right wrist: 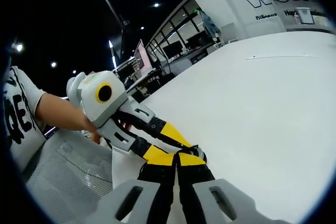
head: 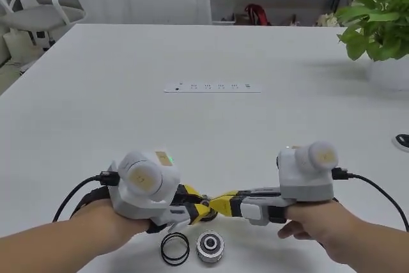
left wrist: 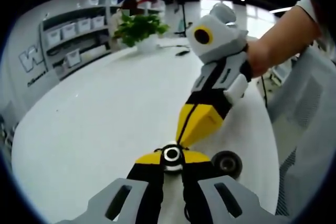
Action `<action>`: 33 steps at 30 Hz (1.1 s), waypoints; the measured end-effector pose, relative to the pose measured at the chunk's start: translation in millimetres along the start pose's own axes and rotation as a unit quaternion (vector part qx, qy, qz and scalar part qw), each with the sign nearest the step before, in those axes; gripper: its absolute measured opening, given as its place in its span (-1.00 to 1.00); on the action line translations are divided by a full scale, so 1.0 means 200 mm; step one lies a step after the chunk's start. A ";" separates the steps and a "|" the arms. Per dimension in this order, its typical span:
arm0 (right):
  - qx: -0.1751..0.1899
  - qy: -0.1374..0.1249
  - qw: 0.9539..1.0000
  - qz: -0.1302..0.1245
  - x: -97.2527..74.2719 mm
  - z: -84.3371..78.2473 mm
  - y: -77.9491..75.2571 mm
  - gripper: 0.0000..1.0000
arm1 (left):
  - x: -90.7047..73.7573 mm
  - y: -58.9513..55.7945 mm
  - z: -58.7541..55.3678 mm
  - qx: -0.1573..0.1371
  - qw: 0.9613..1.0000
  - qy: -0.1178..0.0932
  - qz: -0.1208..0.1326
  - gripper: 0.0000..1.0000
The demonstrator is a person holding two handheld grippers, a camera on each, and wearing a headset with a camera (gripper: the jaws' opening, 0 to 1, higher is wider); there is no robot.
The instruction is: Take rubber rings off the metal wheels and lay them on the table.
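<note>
When you look from the head view, the two claws meet tip to tip, low over the white worktop (head: 192,126). The left claw (head: 198,200) comes in from the left and the right claw (head: 215,203) from the right. Just under them, black rings (head: 174,248) lie flat on the worktop. A loose wheel (head: 209,247) sits right beside the rings.

From the left gripper view, the left claw (left wrist: 171,160) is clenched on a small wheel (left wrist: 172,153), with one yellow tip on each side. The right claw (left wrist: 184,139) points down and touches that wheel, its tips pressed together. The loose wheel (left wrist: 227,164) lies on the worktop (left wrist: 105,114) nearby.

From the right gripper view, the right claw (right wrist: 177,159) is squeezed tight. I cannot tell if it pinches anything. The left claw (right wrist: 191,149) meets it from the left.
</note>
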State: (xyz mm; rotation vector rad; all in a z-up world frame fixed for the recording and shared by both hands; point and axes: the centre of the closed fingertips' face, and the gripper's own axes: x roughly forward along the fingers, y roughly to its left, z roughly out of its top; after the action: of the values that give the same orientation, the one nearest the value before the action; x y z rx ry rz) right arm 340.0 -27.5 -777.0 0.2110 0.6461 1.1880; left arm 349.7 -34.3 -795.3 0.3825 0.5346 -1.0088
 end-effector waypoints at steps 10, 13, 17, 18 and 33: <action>0.000 0.005 0.999 -0.043 -0.03 -0.03 -0.09 -1.00 | 0.00 0.01 0.00 -0.011 1.000 0.001 0.007 -0.75; 0.000 0.000 0.999 -0.040 -0.03 -0.02 -0.08 -1.00 | 0.00 0.01 0.00 -0.016 1.000 -0.002 0.006 -0.75; -0.001 -0.010 1.000 -0.026 -0.02 0.01 -0.04 -1.00 | 0.01 0.01 0.01 -0.016 1.000 0.000 0.002 -0.74; 0.003 -0.016 1.000 -0.021 -0.02 0.02 -0.03 -1.00 | 0.01 0.01 0.01 -0.016 1.000 0.000 0.003 -0.74; 0.012 -0.015 0.999 -0.034 -0.04 0.01 -0.06 -1.00 | -0.07 -0.05 0.06 0.004 0.999 -0.024 -0.030 -0.56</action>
State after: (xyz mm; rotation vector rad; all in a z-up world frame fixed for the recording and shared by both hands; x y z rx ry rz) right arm 349.8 -38.6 -778.4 0.2241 0.6371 1.1095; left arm 337.6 -34.9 -778.1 0.3499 0.5003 -1.0768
